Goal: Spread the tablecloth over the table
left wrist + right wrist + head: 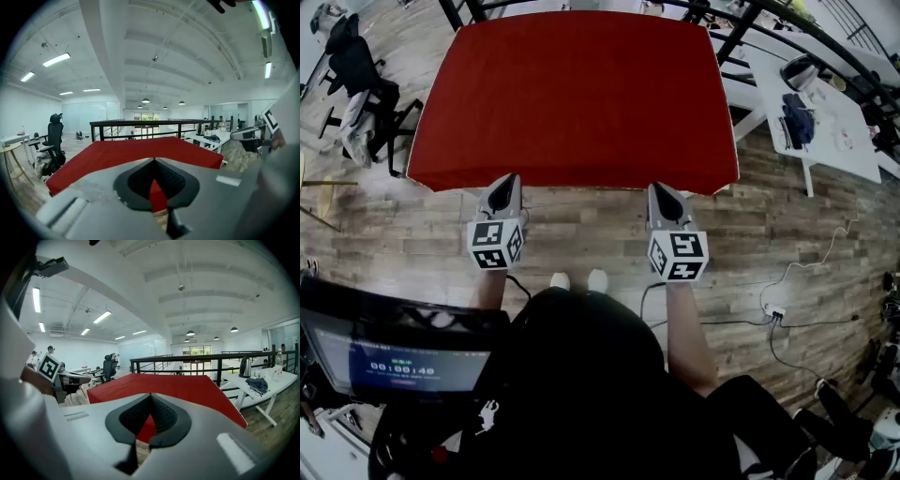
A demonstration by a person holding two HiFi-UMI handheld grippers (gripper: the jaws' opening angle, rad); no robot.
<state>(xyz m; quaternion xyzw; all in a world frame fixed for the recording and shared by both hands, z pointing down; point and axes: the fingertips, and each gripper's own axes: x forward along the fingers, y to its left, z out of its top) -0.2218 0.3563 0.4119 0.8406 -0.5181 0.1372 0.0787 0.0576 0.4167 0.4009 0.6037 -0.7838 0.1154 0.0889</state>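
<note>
1. Red tablecloth [572, 94] stretched flat at 12 o'clock, with its near hem running from 10 to 2 o'clock.
2. Left gripper [506, 178] at 11 o'clock, jaws pinched together on that hem.
3. Right gripper [660, 186] at 1 o'clock, jaws likewise clamped on the hem, red cloth showing in the gap behind the tips.

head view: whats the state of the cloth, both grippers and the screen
tablecloth: spread out flat, near edge pinched at two spots
left gripper: shut on the tablecloth's near edge
right gripper: shut on the tablecloth's near edge
screen: lit, showing a timer
</note>
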